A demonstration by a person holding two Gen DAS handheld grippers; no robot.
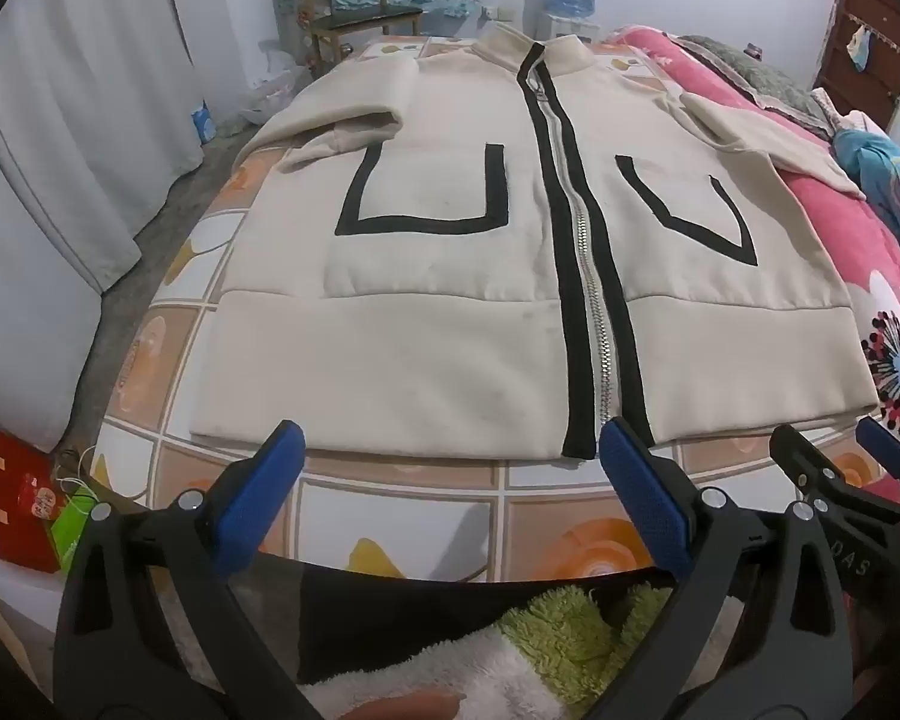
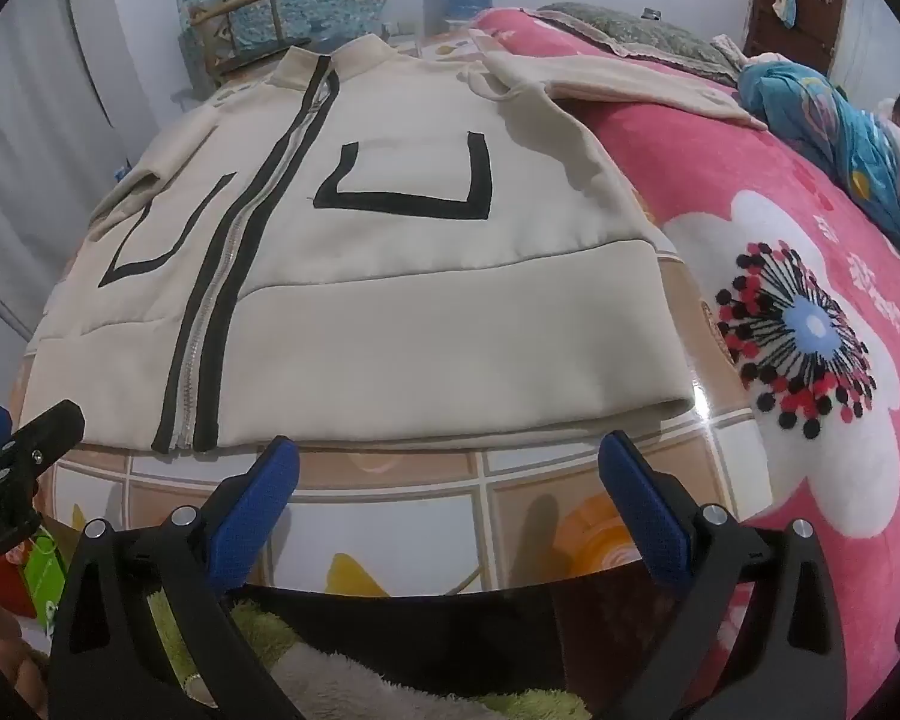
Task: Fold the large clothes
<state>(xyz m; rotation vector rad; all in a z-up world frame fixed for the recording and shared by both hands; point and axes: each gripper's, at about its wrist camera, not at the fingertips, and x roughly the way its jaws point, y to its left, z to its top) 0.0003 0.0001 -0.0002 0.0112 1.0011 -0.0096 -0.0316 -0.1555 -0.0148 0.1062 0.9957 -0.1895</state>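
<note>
1. Jacket (image 1: 450,300) — cream, black trim, zipped shut. Lies flat and face up on the table (image 1: 390,516), collar at the far end, hem at the near end. Its right side runs onto the pink blanket (image 2: 810,240) beside the table.

2. Long axis — the zipper (image 1: 588,276) runs straight away from both grippers, collar to hem. The hem lies crosswise, just ahead of the fingertips in both views.

3. Left gripper (image 1: 450,480) — jaws wide, holding nothing. It hovers over bare table just short of the hem, facing the jacket's left half up to the zipper foot.

4. Right gripper (image 2: 450,480) — jaws wide, holding nothing. It sits just beside the left one, short of the hem, facing the right half.

5. Sleeves — the left sleeve (image 1: 342,132) is bunched in over the left chest. The right sleeve (image 2: 624,90) trails outward onto the blanket.

6. Nearness — each gripper is nearest its own half of the hem; the hem corners lie outward of both, the right corner (image 2: 678,402) beyond the right gripper.

7. Judgement — no fold looks started. The next move likely turns on the grippers spreading along the hem, or reaching forward to the sleeves.
</note>
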